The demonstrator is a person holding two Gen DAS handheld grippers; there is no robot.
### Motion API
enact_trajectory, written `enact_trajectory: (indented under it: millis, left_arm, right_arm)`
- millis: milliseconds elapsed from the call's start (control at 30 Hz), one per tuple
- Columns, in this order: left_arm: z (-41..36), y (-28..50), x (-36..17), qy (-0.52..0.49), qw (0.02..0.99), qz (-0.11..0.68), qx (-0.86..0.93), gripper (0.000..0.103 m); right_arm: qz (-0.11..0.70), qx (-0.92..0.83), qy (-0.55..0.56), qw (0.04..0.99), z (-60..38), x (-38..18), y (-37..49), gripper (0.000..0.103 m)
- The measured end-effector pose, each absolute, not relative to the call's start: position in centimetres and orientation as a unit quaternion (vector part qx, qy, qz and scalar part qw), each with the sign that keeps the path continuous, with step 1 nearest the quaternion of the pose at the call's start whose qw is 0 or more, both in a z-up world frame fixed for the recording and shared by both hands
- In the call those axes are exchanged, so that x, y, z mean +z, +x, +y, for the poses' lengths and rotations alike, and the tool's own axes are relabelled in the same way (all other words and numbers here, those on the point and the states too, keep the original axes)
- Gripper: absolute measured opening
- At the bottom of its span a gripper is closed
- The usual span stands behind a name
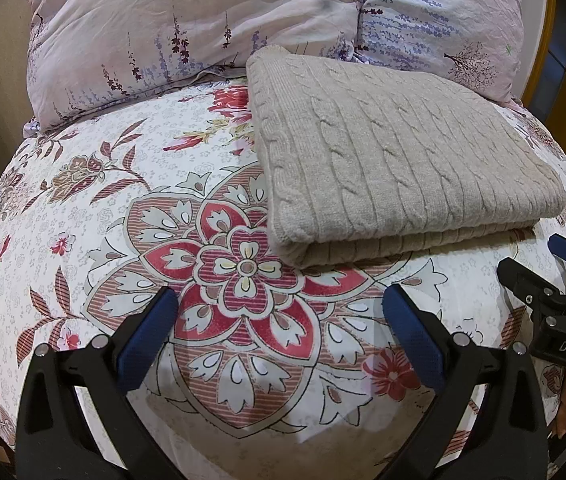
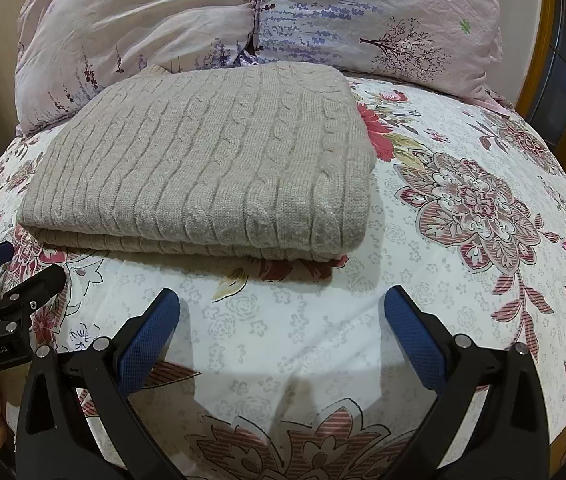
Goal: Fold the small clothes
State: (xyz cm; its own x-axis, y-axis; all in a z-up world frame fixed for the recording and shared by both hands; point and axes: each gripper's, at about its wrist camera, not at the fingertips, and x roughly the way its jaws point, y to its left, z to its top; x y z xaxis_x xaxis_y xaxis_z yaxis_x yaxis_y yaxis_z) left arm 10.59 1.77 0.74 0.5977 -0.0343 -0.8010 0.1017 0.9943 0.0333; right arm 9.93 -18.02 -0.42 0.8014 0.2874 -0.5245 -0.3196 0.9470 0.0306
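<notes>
beige cable-knit sweater (image 2: 203, 152) lies folded flat on the floral bedsheet (image 2: 423, 280), cables running toward the pillows (image 2: 363, 12); left gripper (image 1: 281, 312) and right gripper (image 2: 281, 312) both gape wide, empty.

Bed (image 2: 423, 264) with floral sheet: one folded beige cable-knit sweater (image 2: 211, 160) lying flat, two lavender-print pillows (image 2: 155, 20) behind it.

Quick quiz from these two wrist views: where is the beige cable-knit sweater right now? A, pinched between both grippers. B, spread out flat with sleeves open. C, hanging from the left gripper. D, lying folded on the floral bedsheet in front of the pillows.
D: the beige cable-knit sweater lies as a folded rectangle on the floral bedsheet, in front of the lavender-print pillows, while the left gripper and right gripper are both open and apart from it.
</notes>
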Motion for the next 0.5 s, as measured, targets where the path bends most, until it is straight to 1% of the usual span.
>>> enact_trajectory:
  millis: [500]
  left_arm:
    - [1.78, 10.56, 0.74, 0.037, 0.893, 0.447, -0.037, 0.101]
  right_arm:
    - [0.271, 0.160, -0.029, 0.949, -17.99, -0.44, 9.89, 0.102]
